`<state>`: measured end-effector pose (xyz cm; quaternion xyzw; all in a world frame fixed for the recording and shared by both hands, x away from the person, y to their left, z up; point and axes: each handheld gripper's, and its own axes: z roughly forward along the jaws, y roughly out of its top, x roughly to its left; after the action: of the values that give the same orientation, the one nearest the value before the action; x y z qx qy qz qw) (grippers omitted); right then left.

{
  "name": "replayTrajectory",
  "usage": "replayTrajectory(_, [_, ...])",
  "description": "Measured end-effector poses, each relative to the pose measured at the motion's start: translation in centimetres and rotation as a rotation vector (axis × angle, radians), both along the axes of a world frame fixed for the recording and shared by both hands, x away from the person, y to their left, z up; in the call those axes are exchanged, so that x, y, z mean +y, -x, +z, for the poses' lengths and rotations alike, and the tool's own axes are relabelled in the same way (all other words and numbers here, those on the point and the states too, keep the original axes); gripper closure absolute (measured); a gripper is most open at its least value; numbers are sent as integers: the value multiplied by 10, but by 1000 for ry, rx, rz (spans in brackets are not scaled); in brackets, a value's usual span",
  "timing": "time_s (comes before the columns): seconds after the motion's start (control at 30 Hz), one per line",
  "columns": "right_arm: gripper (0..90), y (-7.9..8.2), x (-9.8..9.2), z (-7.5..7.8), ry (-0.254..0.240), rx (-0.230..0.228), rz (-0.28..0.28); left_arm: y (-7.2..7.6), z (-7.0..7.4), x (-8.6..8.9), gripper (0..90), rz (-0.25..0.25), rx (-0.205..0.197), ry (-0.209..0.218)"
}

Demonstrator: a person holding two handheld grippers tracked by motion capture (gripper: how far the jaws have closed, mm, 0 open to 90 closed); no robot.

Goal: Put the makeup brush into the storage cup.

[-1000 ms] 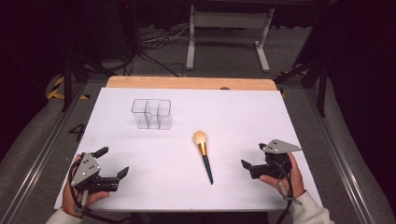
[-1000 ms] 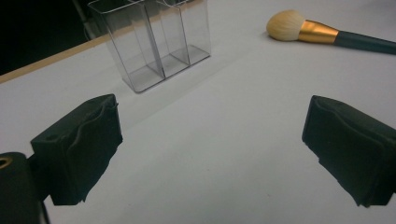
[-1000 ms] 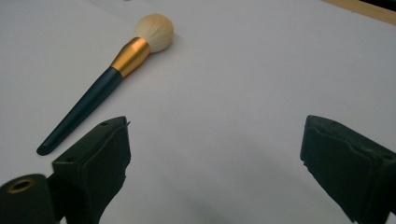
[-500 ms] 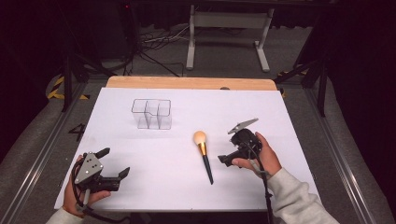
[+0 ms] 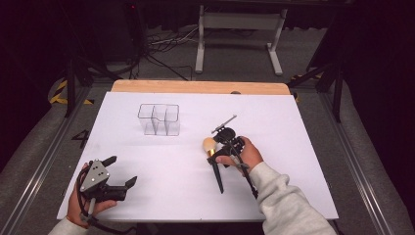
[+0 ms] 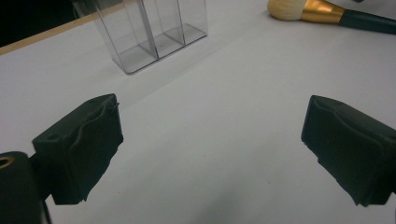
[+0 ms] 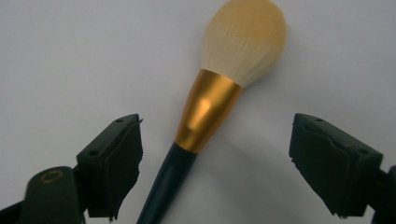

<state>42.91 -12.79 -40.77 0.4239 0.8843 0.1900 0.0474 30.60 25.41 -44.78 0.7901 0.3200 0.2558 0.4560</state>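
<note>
1. since 1 second ago the right gripper (image 5: 221, 147) has crossed from the bench's right edge to the makeup brush (image 7: 205, 121), jaws closing a little, not yet pinching its handle.
2. brush lies mid-bench, unlifted.
3. left gripper (image 5: 117, 176) waits wide open, empty, near the front-left corner.
4. clear organiser (image 5: 159, 119) stands empty; lifting and placing remain.

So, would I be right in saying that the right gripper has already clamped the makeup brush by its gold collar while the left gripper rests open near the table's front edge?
Not quite: the right gripper has not clamped the makeup brush. The right gripper view shows its jaws apart on either side of the handle, which lies flat on the table. Its jaws have just been closing. The left gripper does rest open.
</note>
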Motion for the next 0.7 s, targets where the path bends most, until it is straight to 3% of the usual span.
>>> replayTrajectory(0.1, [186, -8, 8, -6, 16, 16, -17, 0, 0, -1, 60, 5, 6, -8])
replayTrajectory(0.3, [290, -19, 21, -20, 64, 38, -16, 0, -1, -1, 60, 1, 5, -12])
replayTrajectory(0.47, [474, -19, 24, -19, 86, -7, -33, -1, -1, -2, 62, -8, 14, -16])
replayTrajectory(0.57, [534, -16, 25, -19, 94, -35, -28, -1, -2, -2, 71, -13, 24, -12])
replayTrajectory(0.63, [614, -16, 24, -19, 95, -40, -11, -1, -2, -3, 75, -16, 30, -14])
replayTrajectory(0.7, [634, -17, 22, -18, 90, -36, -13, -2, -2, -3, 75, -17, 30, -18])
